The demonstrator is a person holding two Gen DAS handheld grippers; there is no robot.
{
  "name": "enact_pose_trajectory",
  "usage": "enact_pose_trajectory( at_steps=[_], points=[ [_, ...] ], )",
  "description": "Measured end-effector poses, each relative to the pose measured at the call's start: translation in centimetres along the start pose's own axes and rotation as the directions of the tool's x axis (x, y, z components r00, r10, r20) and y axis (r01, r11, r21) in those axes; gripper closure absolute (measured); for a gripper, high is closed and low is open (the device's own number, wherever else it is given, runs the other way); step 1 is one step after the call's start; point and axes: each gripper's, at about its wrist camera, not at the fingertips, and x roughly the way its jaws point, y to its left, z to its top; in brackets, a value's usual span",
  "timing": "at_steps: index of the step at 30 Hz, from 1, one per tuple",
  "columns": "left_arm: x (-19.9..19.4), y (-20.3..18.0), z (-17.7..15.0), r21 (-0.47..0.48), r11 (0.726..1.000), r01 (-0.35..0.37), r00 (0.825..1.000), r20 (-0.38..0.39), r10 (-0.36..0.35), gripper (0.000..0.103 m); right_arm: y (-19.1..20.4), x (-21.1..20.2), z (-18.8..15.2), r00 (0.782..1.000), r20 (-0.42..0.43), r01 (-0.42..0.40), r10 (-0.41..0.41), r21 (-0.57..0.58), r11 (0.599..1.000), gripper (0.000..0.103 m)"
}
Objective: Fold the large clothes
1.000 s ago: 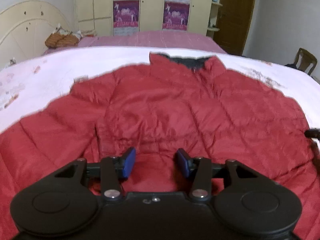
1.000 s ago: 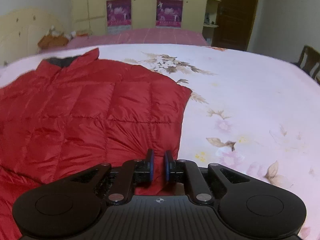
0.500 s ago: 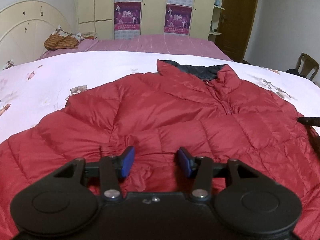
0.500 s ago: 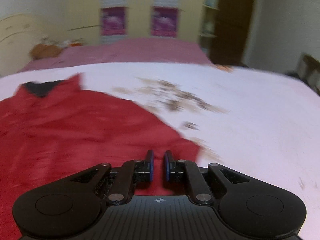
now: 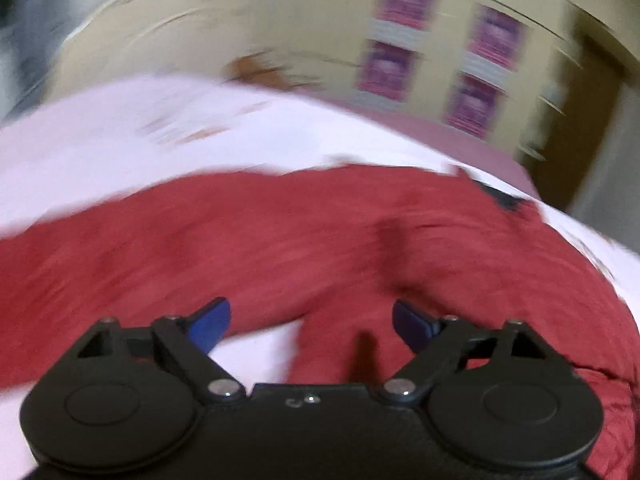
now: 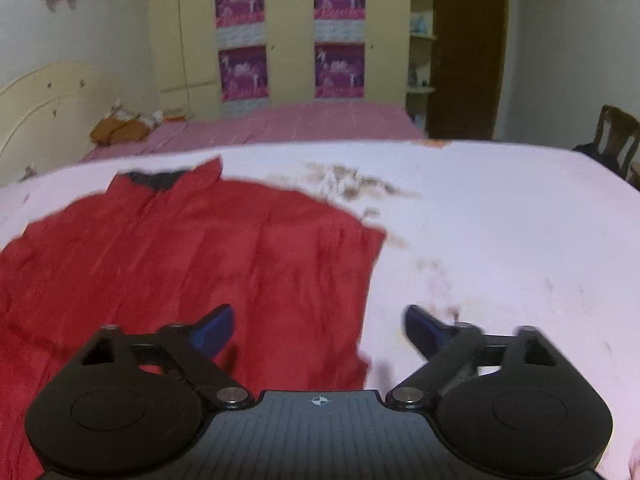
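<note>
A red quilted jacket [image 6: 192, 248] with a dark collar lining lies spread flat on the white floral bedsheet [image 6: 500, 216]. In the left wrist view, which is motion-blurred and tilted, the jacket [image 5: 280, 236] fills the middle, with a sleeve stretching left. My left gripper [image 5: 310, 320] is open and empty, over the gap between sleeve and body. My right gripper [image 6: 320, 326] is open and empty, straddling the jacket's right side edge near the hem.
A second bed with a pink cover [image 6: 280, 126] stands behind. A yellow wardrobe with purple posters [image 6: 288, 32] lines the back wall. A wooden chair [image 6: 612, 136] stands at the right, a cream headboard [image 6: 44, 108] at the left.
My right gripper has opened from shut. My left gripper has opened wider and swung left and tilted, blurring its view.
</note>
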Motion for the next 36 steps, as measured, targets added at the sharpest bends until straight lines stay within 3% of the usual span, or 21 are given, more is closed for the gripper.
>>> enact_pose_trajectory(
  at_steps=[2,4,7,9,11,15,16,18,19,21,22,23,24,25,28,31,34,36],
  points=[
    [-1.7,4.9,-1.3,-0.157,0.986,-0.050,0.999,-0.016,0.048,0.027,-0.6,0.2,-0.5,0.999,-0.028,-0.022,0.023,0.042,0.999,0.047],
    [-3.8,8.7,-2.2,-0.276,0.961,-0.035,0.999,0.016,0.041,0.037,-0.9,0.7,-0.6,0.998,-0.053,-0.038,0.042,0.074,0.997,0.048],
    [-7.0,12.3,-3.4,-0.399,0.911,-0.101,0.991,0.037,0.126,0.037,-0.1,1.3,-0.3,0.996,-0.058,-0.066,0.069,0.057,0.996,0.048],
    [-8.8,14.5,-4.6,-0.508,0.855,-0.106,0.985,0.065,0.161,0.034,1.0,1.3,0.0,0.994,-0.046,-0.096,0.098,0.030,0.995,0.048],
    [-10.1,16.8,-5.7,-0.614,0.786,-0.075,0.978,0.110,0.180,0.023,2.2,1.4,0.3,0.991,-0.043,-0.128,0.128,0.012,0.992,0.048],
    [-10.6,20.8,-6.2,-0.773,0.634,0.032,0.960,0.201,0.197,0.023,4.4,1.3,1.0,0.985,-0.033,-0.169,0.169,-0.023,0.985,0.048],
    [-10.2,21.2,-5.8,-0.792,0.609,0.046,0.955,0.214,0.205,0.022,4.8,1.4,1.2,0.984,-0.030,-0.174,0.173,-0.027,0.984,0.048],
    [-9.6,22.0,-5.0,-0.805,0.592,0.034,0.947,0.215,0.237,0.022,5.2,1.4,1.6,0.984,-0.026,-0.177,0.177,-0.027,0.984,0.048],
    [-9.3,22.3,-4.4,-0.807,0.590,0.023,0.943,0.213,0.255,0.023,5.3,1.5,1.7,0.984,-0.024,-0.177,0.177,-0.023,0.984,0.048],
    [-8.3,22.7,-3.2,-0.802,0.598,-0.016,0.935,0.199,0.292,0.040,5.3,1.6,2.2,0.984,-0.022,-0.175,0.174,-0.013,0.985,0.048],
    [-7.7,23.2,-2.7,-0.795,0.606,-0.034,0.938,0.183,0.293,0.078,5.2,1.8,2.5,0.985,-0.020,-0.171,0.171,-0.007,0.985,0.048],
    [-7.1,23.6,-2.1,-0.792,0.610,-0.032,0.947,0.171,0.271,0.095,5.1,1.9,2.8,0.986,-0.017,-0.167,0.167,0.002,0.986,0.048],
    [-6.6,23.8,-1.5,-0.789,0.614,-0.017,0.950,0.178,0.256,0.095,5.0,2.0,3.0,0.986,-0.014,-0.165,0.165,0.010,0.986,0.048],
    [-6.6,23.4,-0.8,-0.766,0.643,-0.015,0.945,0.198,0.259,0.096,4.9,2.1,3.2,0.987,-0.011,-0.160,0.160,0.018,0.987,0.048],
    [-6.4,20.0,2.7,-0.652,0.758,0.034,0.937,0.285,0.202,0.096,4.6,2.2,3.7,0.990,0.004,-0.140,0.140,0.037,0.989,0.048],
    [-5.0,13.7,6.0,-0.486,0.865,0.128,0.941,0.334,0.048,0.096,4.2,2.6,3.8,0.993,0.000,-0.120,0.120,0.054,0.991,0.048],
    [-2.7,5.9,8.3,-0.287,0.930,0.231,0.942,0.305,-0.140,0.096,3.4,3.1,3.6,0.997,-0.007,-0.078,0.079,0.081,0.994,0.048],
    [-1.4,0.6,8.8,-0.156,0.949,0.275,0.938,0.261,-0.230,0.096,2.8,3.2,3.5,0.999,0.003,-0.036,0.036,0.085,0.996,0.048]
  ],
)
